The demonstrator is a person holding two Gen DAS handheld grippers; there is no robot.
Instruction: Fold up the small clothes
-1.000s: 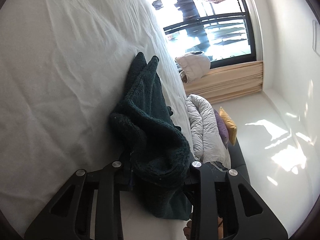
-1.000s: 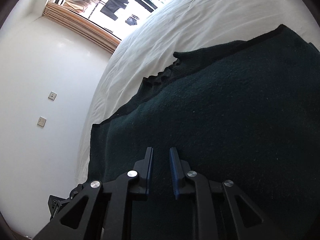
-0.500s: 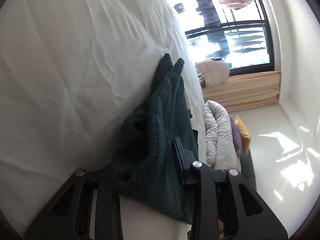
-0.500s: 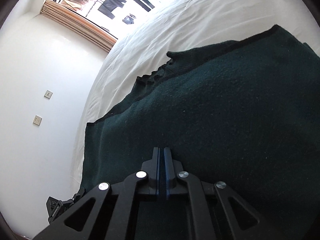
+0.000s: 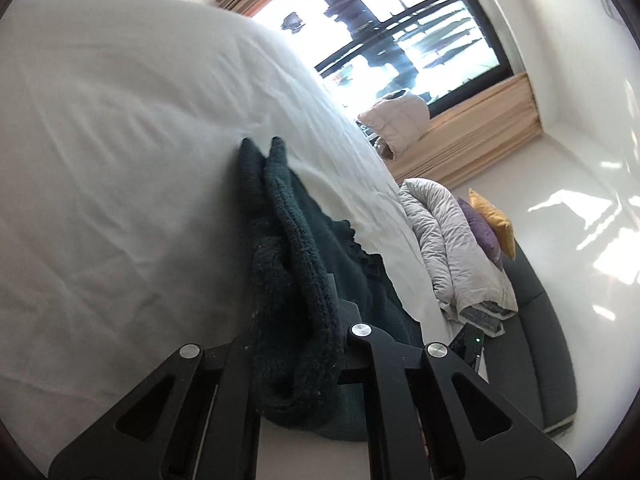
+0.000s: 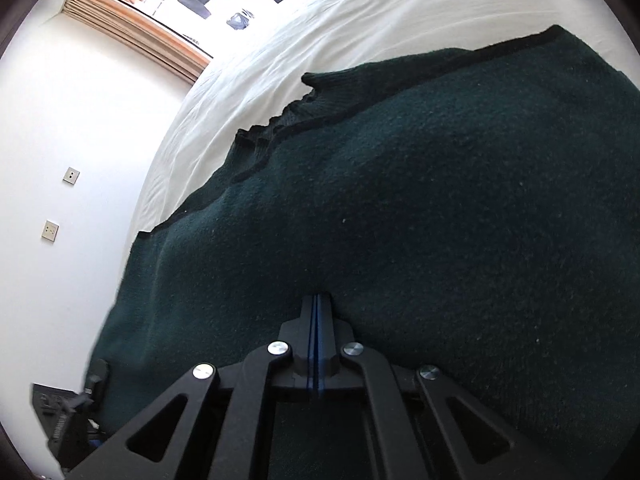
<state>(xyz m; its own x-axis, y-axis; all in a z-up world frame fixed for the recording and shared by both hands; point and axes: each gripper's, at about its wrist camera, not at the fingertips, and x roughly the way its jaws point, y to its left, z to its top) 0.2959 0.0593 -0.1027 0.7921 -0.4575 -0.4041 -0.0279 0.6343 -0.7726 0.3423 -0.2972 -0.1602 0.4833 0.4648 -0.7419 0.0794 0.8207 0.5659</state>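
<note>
A dark green knitted sweater [image 6: 400, 200] lies spread on the white bed [image 6: 360, 32]. In the left wrist view a bunched edge of the sweater [image 5: 296, 300] is pinched between the fingers of my left gripper [image 5: 298, 320], which is shut on it; the cloth hides the fingertips. My right gripper [image 6: 318, 300] has its blue-padded fingers pressed together, with the tips at a fold of the sweater near its lower edge; whether cloth sits between the pads is hidden.
The white bed sheet [image 5: 120, 160] fills the left of the left wrist view. A grey duvet [image 5: 452, 248], purple and yellow cushions [image 5: 490, 224] and a dark sofa [image 5: 536, 320] lie beyond the bed. A bright window [image 5: 400, 40] is behind. Wall sockets [image 6: 50, 230] are on the white wall.
My right gripper closed from slightly open to fully shut at the sweater fold. My left gripper closed further on the bunched sweater edge, and its view swung.
</note>
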